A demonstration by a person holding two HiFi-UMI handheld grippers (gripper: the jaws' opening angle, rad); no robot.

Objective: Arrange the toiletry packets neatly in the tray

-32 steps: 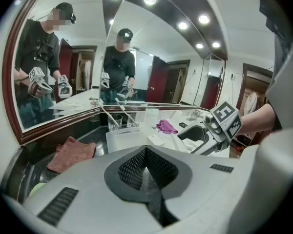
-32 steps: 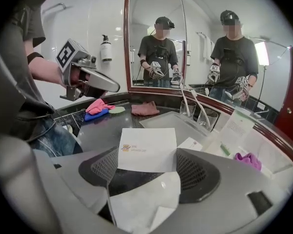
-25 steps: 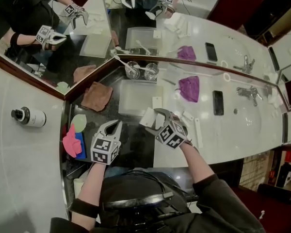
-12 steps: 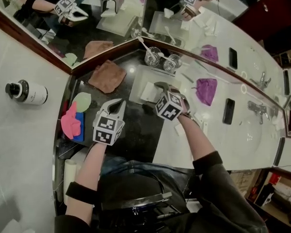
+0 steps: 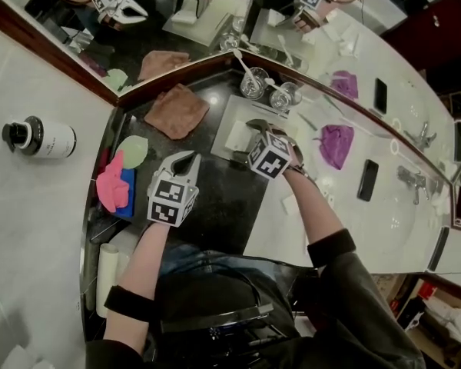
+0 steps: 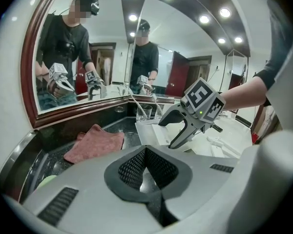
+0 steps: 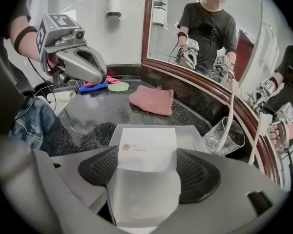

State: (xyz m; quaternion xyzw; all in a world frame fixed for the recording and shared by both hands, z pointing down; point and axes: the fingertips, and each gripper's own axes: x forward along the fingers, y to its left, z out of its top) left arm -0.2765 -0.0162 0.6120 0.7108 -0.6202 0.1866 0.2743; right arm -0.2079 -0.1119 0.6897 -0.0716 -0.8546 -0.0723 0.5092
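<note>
- As the head view looks down on the dark counter (image 5: pixel 215 206), it takes in two grippers. The left gripper (image 5: pixel 186 160) is over bare counter. The right gripper (image 5: pixel 250 129) is at the tray (image 5: pixel 229 112), with one white packet (image 5: pixel 237 138) at its tips.
- The same view counts two glasses (image 5: pixel 253 83) just behind the tray and one brown cloth (image 5: pixel 177 111) to the tray's left. One bottle (image 5: pixel 40 138) is on the white wall.
- Only the head view shows the one purple cloth (image 5: pixel 336 144) and the one phone (image 5: pixel 366 180), both well to the right on the white counter (image 5: pixel 369 229).
- The left gripper view shows its own jaws pressed together with nothing between them.
- Ahead of them it shows the right gripper, the brown cloth and both glasses.
- It alone shows loose packets (image 6: pixel 223 146) on the white counter past the right gripper, too small to count.
- The right gripper view shows its jaws clamped on the packet, which sticks out over the tray's near part. Whether the packet touches the tray floor cannot be told.
- This view has only one glass in frame, with a white stick (image 7: pixel 229 113) leaning in it.
- It also shows the left gripper from the front, with one green disc (image 7: pixel 118 87) on the dark counter beyond it.
</note>
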